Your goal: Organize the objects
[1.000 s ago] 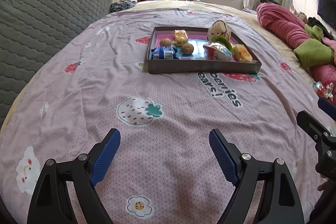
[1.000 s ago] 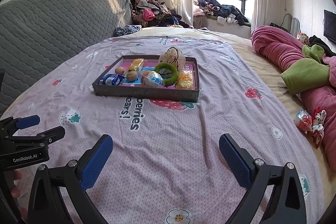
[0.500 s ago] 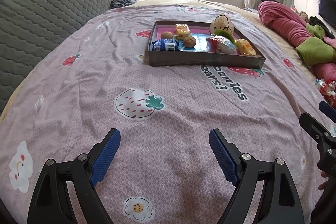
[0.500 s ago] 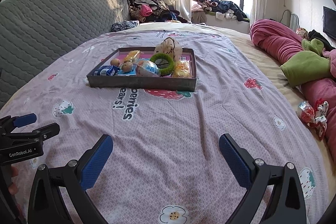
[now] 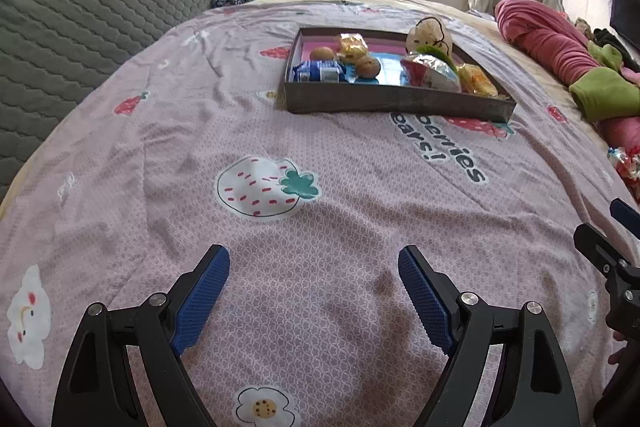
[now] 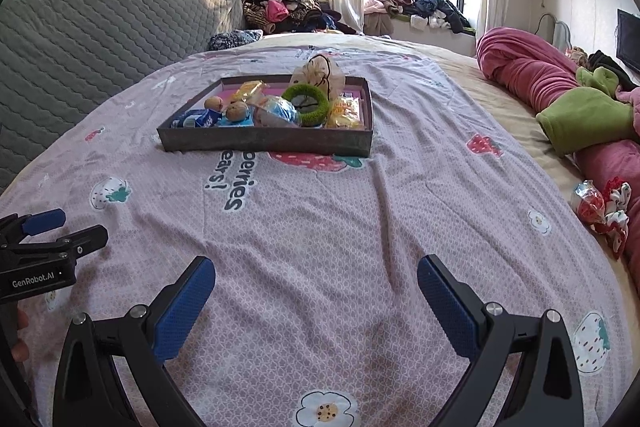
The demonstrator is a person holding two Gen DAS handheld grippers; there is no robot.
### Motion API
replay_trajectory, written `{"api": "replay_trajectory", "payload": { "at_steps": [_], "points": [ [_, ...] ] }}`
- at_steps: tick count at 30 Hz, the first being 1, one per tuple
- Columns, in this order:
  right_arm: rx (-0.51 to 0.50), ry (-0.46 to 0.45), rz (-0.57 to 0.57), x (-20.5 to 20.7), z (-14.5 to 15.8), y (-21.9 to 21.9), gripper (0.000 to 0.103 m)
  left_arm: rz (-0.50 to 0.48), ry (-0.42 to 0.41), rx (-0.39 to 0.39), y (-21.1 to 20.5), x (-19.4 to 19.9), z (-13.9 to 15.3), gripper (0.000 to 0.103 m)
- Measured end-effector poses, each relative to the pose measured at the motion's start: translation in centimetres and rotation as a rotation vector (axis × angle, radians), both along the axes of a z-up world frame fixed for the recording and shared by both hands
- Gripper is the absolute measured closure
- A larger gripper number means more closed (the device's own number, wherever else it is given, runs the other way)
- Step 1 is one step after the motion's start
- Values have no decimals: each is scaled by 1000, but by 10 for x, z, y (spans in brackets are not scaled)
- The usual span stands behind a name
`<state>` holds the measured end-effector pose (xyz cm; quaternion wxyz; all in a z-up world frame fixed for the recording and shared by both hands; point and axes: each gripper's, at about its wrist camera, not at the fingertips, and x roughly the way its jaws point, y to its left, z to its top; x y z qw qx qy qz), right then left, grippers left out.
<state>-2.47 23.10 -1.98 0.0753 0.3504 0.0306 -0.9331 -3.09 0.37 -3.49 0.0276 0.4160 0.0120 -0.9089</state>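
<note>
Sunlight from a far window is falling across a cluttered bedroom, where a bed (image 6: 320, 227) under a pink strawberry-print sheet is carrying a shallow dark tray (image 6: 264, 145) toward its far middle. Lying together inside the tray are a blue packet (image 6: 196, 119) at the near left corner, two brown nuts (image 6: 237, 111), yellow wrapped snacks (image 6: 344, 113) at the near right, a shiny foil packet (image 6: 276, 111), a green ring (image 6: 306, 105) and a pale plush toy (image 6: 318, 75) at the far edge. Both handheld tools are hovering low over the near edge of the bed, well apart from the tray: the left gripper (image 5: 314, 291) and the right gripper (image 6: 316, 301) are each standing with blue pads spread wide and nothing between them. Near the bed's right edge, beside a rolled pink blanket (image 6: 532, 71), a red-and-white wrapped item (image 6: 590, 207) and a patterned scrap (image 6: 618, 211) are lying outside the tray. Judging by this, most items are already gathered; whether those two strays belong to the job, or whether the tray's contents are awaiting sorting, cannot be settled.
</note>
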Motion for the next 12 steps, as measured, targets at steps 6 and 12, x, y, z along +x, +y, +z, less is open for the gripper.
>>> {"api": "replay_trajectory", "payload": {
  "at_steps": [6,12],
  "points": [
    [-1,-15,-8,-3,-5,2,1,-1,9,-9,0,-3,-6,16],
    [3,-36,-4,-7,-11,1,1,-20,-8,-5,2,-7,-14,16]
  ]
}}
